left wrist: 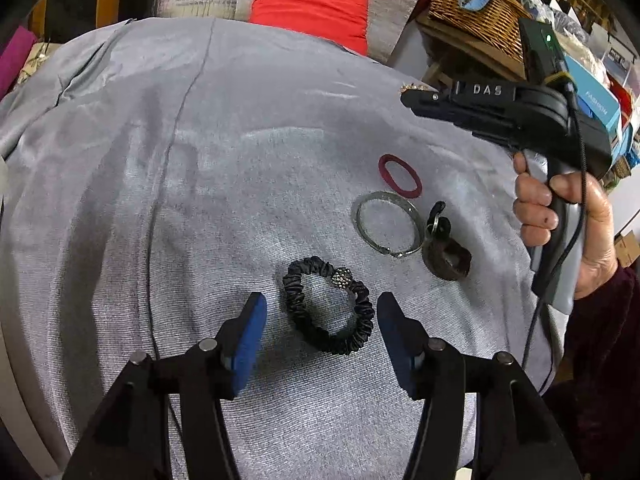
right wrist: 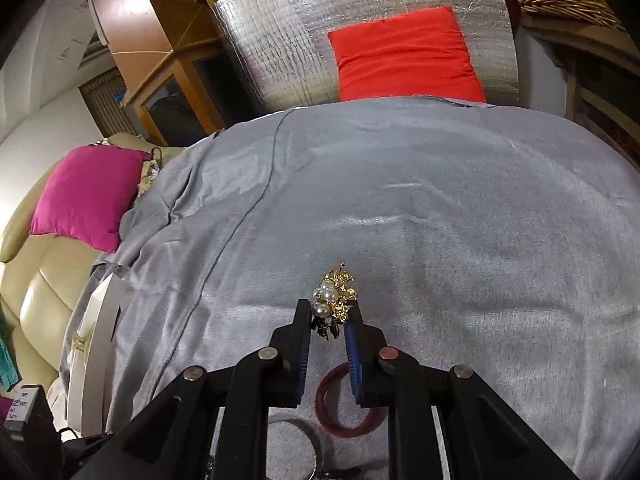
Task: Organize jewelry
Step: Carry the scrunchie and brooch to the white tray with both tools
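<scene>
My left gripper [left wrist: 322, 312] is open, its blue pads either side of a black scrunchie [left wrist: 329, 305] with a sparkly bead, lying on the grey cloth [left wrist: 200, 160]. Beyond it lie a silver bangle [left wrist: 387, 224], a dark red hair tie [left wrist: 400, 174] and a dark brown clip [left wrist: 446, 246]. My right gripper [right wrist: 330, 316] is shut on a gold brooch with pearls [right wrist: 334, 300], held above the cloth [right wrist: 440, 220]. The red hair tie [right wrist: 344, 404] and the bangle [right wrist: 304, 440] lie below it. The right gripper also shows in the left wrist view [left wrist: 416, 98] at the right, above the jewelry.
A red cushion [right wrist: 404, 52] leans on a silver foil panel [right wrist: 280, 32] behind the table. A pink cushion [right wrist: 84, 196] lies on a beige sofa [right wrist: 36, 280] at left. A wicker basket [left wrist: 476, 12] and boxes stand at the back right.
</scene>
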Demonstrator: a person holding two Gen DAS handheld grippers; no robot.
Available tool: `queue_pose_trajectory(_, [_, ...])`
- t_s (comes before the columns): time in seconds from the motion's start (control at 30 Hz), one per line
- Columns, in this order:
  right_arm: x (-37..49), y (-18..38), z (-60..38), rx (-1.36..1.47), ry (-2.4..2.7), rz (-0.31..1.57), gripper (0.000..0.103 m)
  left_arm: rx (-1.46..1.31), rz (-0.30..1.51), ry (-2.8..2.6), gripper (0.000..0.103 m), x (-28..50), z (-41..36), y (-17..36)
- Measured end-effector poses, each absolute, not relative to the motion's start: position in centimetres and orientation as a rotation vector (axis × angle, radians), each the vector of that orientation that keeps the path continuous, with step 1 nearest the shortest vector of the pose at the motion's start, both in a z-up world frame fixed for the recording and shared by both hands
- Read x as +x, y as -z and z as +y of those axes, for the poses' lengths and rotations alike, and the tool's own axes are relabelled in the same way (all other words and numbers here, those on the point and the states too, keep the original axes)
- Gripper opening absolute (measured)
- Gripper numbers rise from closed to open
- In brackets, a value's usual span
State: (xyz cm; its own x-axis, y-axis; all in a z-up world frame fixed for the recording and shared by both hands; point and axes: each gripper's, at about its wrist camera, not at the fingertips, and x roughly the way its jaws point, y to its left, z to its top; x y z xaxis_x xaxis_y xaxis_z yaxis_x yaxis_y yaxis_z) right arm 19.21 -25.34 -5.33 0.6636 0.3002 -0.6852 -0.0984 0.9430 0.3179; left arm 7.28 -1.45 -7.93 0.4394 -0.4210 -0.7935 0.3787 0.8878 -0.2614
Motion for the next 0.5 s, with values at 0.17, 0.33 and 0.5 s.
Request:
queue_pose_trajectory(0.17, [18.9, 5.3, -25.1, 0.260, -0.234, 0.816, 0.018, -0.003, 1.028, 0.479, 0.012, 7.8, -2.8, 9.1])
queue_pose_trajectory(0.33, [18.8, 4.9, -24.7, 0.260, -0.248, 0.809, 0.018, -0.005, 0.992, 0.461, 0.008, 7.6, -3.2, 8.6])
queue_pose_trajectory(0.5, [18.4, 4.4, -23.0, 0.239, -0.293, 0.797, 0.018, -0.040, 0.919, 0.419, 0.008, 7.2, -1.7, 6.4])
